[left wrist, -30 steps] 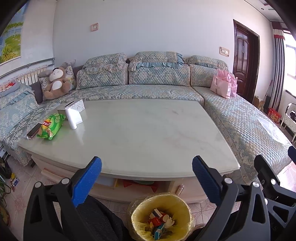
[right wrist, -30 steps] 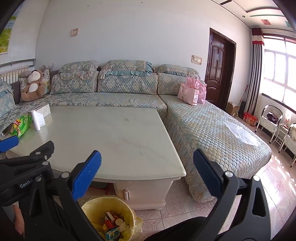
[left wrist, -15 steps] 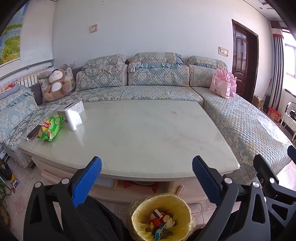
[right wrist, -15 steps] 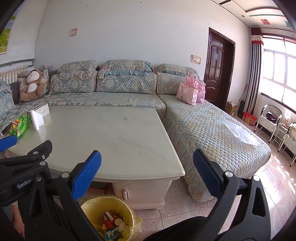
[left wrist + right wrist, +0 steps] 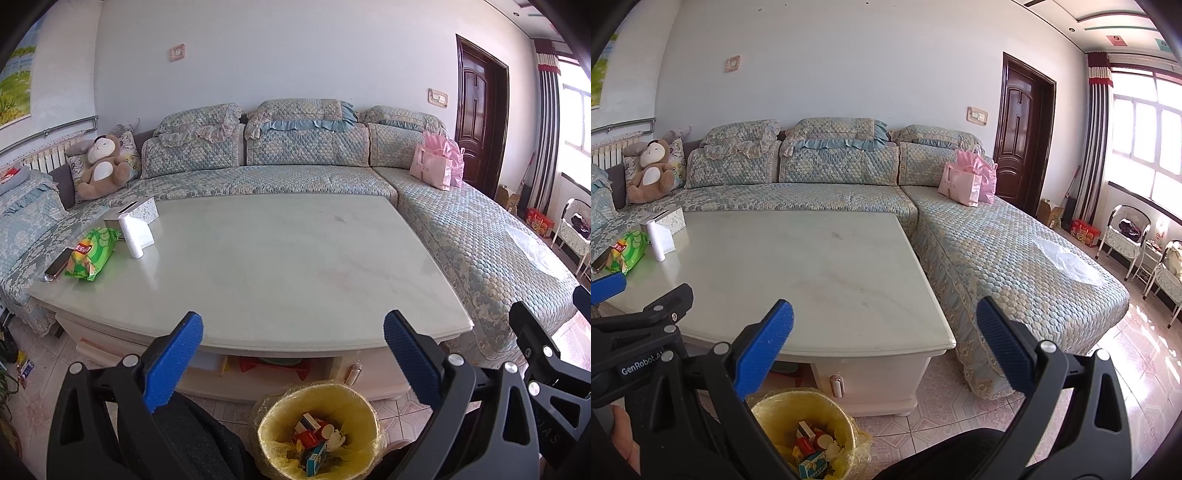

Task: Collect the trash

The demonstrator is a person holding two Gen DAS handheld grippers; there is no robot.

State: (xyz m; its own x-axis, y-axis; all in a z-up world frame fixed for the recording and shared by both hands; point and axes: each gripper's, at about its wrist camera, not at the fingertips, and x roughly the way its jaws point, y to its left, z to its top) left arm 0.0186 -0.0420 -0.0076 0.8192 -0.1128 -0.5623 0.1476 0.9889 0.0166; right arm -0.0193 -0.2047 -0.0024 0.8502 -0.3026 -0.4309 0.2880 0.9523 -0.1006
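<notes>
A yellow-lined trash bin (image 5: 317,428) stands on the floor in front of the marble coffee table (image 5: 258,266); it also shows in the right wrist view (image 5: 805,432) and holds several small boxes and wrappers. A green chip bag (image 5: 92,254) lies at the table's far left, also in the right wrist view (image 5: 629,249). My left gripper (image 5: 293,350) is open and empty above the bin. My right gripper (image 5: 884,345) is open and empty, over the table's near right corner.
A white roll (image 5: 133,236), a tissue box (image 5: 135,212) and a phone (image 5: 59,262) sit at the table's left. A sofa (image 5: 295,184) wraps behind and to the right, with a teddy bear (image 5: 101,166), a pink bag (image 5: 436,166) and clear plastic (image 5: 1067,262).
Both grippers have stayed open and empty. The views have shifted only slightly; the bin and table items have not moved.
</notes>
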